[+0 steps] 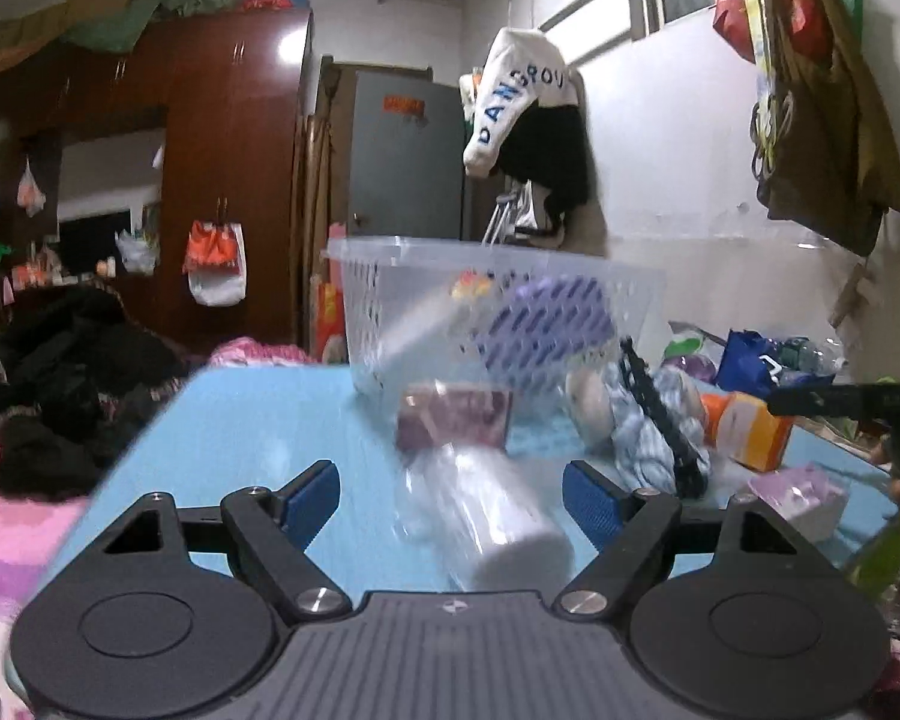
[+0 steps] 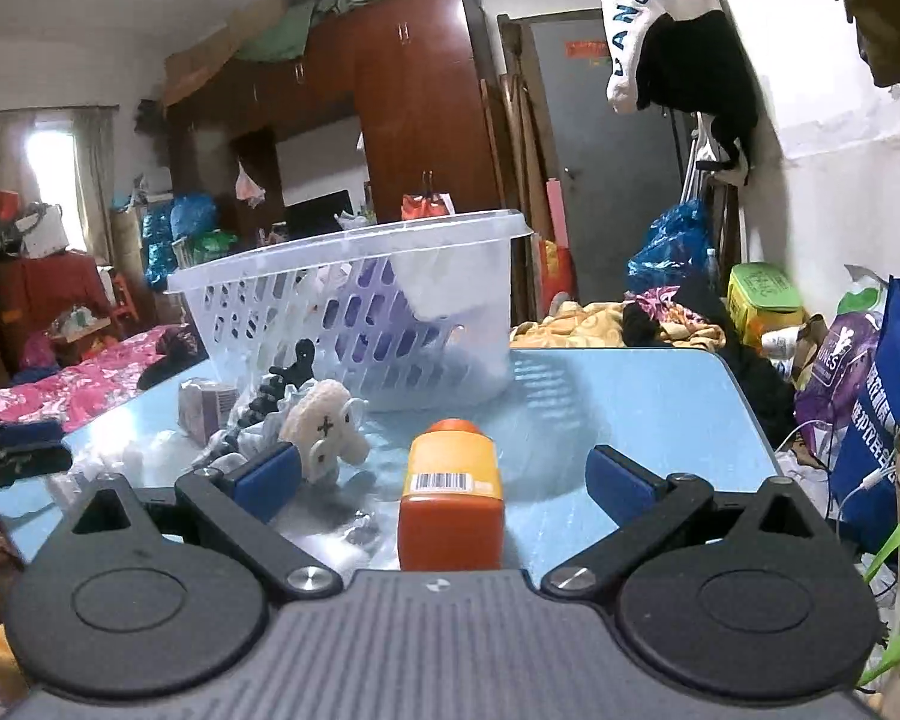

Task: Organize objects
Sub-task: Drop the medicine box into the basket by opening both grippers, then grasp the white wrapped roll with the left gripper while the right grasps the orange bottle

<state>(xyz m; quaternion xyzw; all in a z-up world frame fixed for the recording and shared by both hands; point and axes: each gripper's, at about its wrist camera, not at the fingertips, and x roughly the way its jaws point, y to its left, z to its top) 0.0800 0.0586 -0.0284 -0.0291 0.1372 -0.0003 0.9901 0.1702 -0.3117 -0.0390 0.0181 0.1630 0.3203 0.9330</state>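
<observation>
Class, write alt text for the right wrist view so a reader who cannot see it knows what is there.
An orange bottle lies on a light blue table between the open right tongs, not gripped. Behind it stands a clear plastic basket holding a few things, with a cream plush toy and a black hair clip to its left.

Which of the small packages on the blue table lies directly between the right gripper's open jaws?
The orange box with the barcode label. The purplish packet and the cream plush toy sit off to the left, nearer the basket.
</observation>
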